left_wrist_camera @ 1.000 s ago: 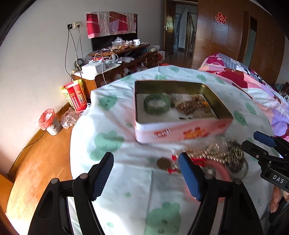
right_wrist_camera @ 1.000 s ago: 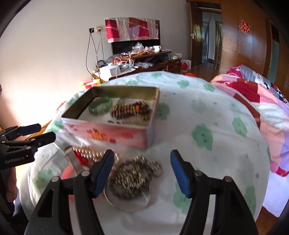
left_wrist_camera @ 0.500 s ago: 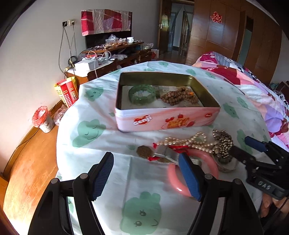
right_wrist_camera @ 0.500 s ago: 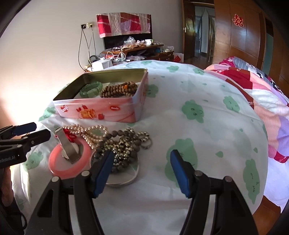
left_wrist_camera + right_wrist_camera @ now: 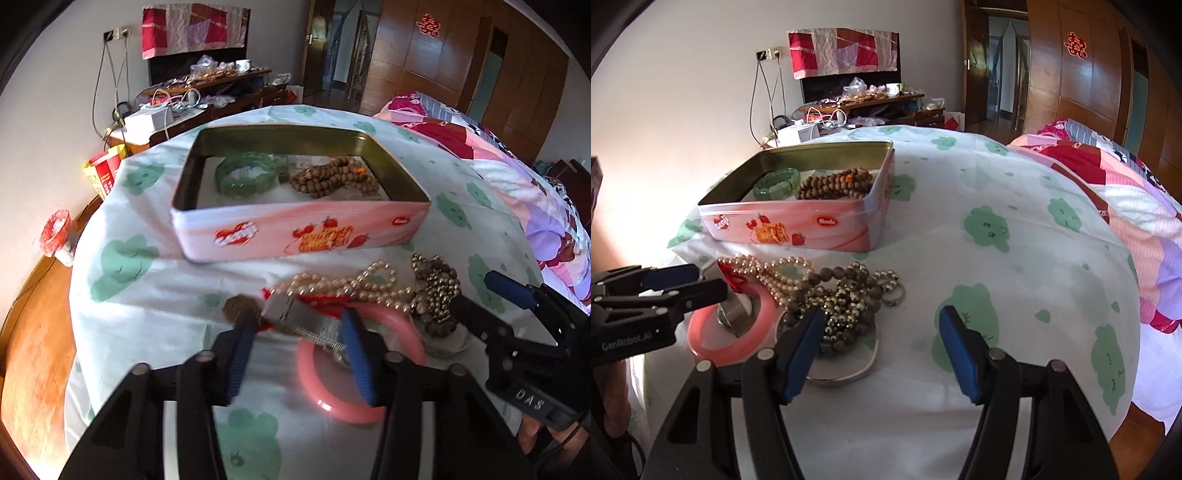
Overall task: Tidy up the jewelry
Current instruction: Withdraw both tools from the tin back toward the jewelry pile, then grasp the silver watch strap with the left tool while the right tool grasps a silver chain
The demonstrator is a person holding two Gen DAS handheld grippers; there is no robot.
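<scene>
A pink tin on the cloth-covered table holds a green bangle and a brown bead bracelet. In front of it lies a heap: a pearl necklace, dark metallic beads, a pink bangle and a silver mesh band. My left gripper is low over the heap. Its jaws are closing with the silver band between them, and the pads are not clearly pressing on it. My right gripper stands open just above the dark beads, holding nothing.
A bronze pendant on red cord lies left of the band. A thin silver bangle rings the dark beads. A quilted bed is on the right. Behind stands a cluttered wooden cabinet, and a red-bagged bin sits on the floor.
My left gripper has come forward and down onto the jewelry heap, and its jaws have narrowed around the silver band. The right gripper has stayed open in about the same place.
</scene>
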